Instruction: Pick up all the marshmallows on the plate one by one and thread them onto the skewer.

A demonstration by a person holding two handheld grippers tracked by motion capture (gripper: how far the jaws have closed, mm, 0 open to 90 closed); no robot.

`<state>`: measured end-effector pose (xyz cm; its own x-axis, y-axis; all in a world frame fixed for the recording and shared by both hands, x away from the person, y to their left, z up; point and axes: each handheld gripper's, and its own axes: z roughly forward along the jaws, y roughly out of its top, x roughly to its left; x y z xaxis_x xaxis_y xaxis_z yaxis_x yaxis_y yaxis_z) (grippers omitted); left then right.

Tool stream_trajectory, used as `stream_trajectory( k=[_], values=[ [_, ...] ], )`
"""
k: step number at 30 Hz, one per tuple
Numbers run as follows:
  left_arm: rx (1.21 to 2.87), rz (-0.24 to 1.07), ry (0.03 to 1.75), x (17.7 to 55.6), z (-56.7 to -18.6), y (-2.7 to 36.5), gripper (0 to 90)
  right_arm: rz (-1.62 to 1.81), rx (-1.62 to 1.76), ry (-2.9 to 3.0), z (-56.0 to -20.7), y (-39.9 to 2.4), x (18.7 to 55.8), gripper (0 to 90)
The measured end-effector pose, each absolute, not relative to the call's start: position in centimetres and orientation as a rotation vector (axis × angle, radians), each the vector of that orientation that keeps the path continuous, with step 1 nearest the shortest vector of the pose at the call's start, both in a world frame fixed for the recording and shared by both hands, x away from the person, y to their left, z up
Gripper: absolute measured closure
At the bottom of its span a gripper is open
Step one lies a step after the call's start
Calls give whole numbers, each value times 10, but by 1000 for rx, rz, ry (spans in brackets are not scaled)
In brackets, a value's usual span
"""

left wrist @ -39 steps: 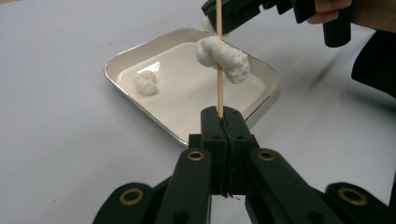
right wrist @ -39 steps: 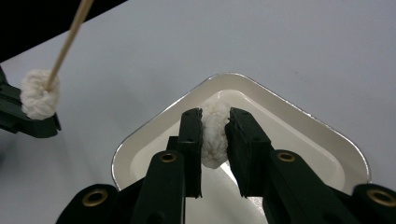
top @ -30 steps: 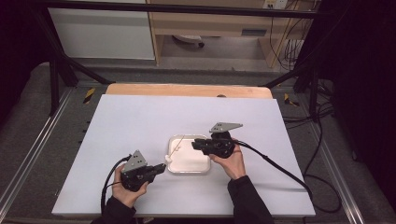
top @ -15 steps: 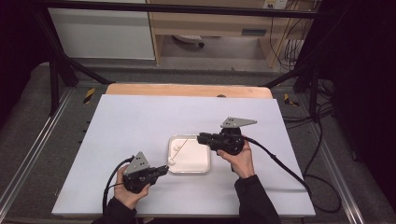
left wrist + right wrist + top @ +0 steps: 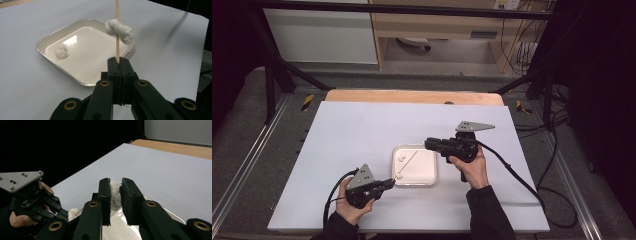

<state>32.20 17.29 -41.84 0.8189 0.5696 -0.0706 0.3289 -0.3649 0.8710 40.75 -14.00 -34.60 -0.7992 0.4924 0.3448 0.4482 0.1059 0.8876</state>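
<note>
Two grippers: each is being held in one of a person's hands above a white-covered table, seen from a high view.
Left gripper: it is being gripped low near the table's front edge, pointed toward the right, just beside the tray's front left corner.
Left jaws: they are being pressed fully together on the base of a thin wooden skewer, which is being held slanting out over the tray.
Skewered piece: a white cotton ball is being carried partway along the skewer, above the tray's edge.
Right gripper: it is being held raised at the tray's right rear corner, pointed left, the forearm reaching in from the bottom edge.
Right jaws: they are being closed narrowly on a second cotton ball.
Tray: it is lying near the table's middle, with a loose cotton ball resting inside.
</note>
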Motion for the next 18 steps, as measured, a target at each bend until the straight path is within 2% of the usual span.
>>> stream_trajectory(
  k=[18],
  values=[
    [1992,305,653,321,-418,171,887,1908,996,2368,-353,-131,409,775]
  ],
)
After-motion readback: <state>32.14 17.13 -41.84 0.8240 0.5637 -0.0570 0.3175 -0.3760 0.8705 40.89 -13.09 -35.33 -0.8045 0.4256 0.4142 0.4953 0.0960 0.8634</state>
